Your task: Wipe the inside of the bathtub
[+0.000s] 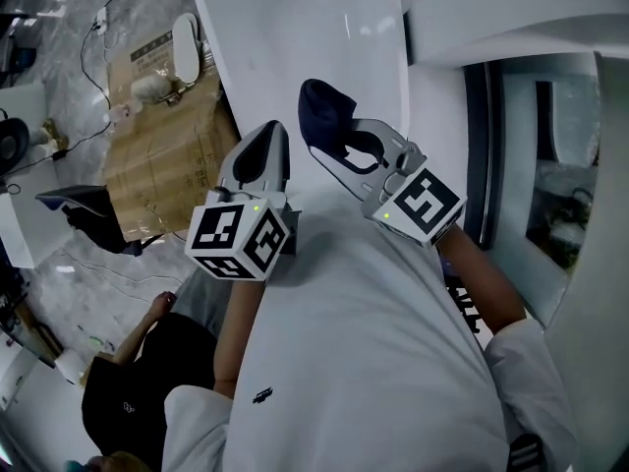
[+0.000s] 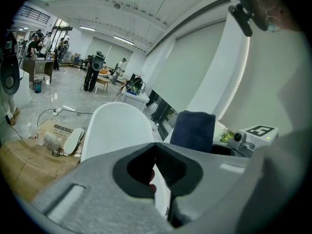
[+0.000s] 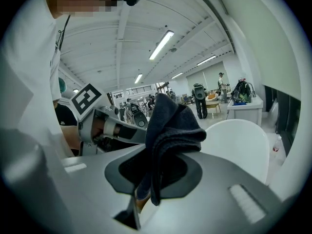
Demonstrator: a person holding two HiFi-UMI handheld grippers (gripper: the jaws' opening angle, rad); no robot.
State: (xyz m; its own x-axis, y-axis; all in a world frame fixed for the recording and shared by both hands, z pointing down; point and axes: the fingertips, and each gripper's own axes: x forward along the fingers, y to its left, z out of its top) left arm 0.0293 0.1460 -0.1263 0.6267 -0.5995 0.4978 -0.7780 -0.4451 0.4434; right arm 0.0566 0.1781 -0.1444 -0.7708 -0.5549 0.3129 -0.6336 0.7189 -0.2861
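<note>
The white bathtub (image 1: pixel 295 37) lies ahead of me, its rounded rim also in the left gripper view (image 2: pixel 117 126) and the right gripper view (image 3: pixel 241 143). I hold both grippers up close to my chest, short of the tub. My right gripper (image 1: pixel 322 144) is shut on a folded dark navy cloth (image 1: pixel 324 111), which sticks up above the jaw tips (image 3: pixel 170 123). My left gripper (image 1: pixel 267 138) hangs just left of it, jaws shut with nothing between them (image 2: pixel 155 146). The cloth (image 2: pixel 193 130) shows to that gripper's right.
Flattened cardboard (image 1: pixel 162 146) with a white oval object (image 1: pixel 187 42) lies on the glossy floor left of the tub. A person in black (image 1: pixel 147 382) sits at lower left. A dark window frame (image 1: pixel 484 146) runs along the right. Cables trail across the floor.
</note>
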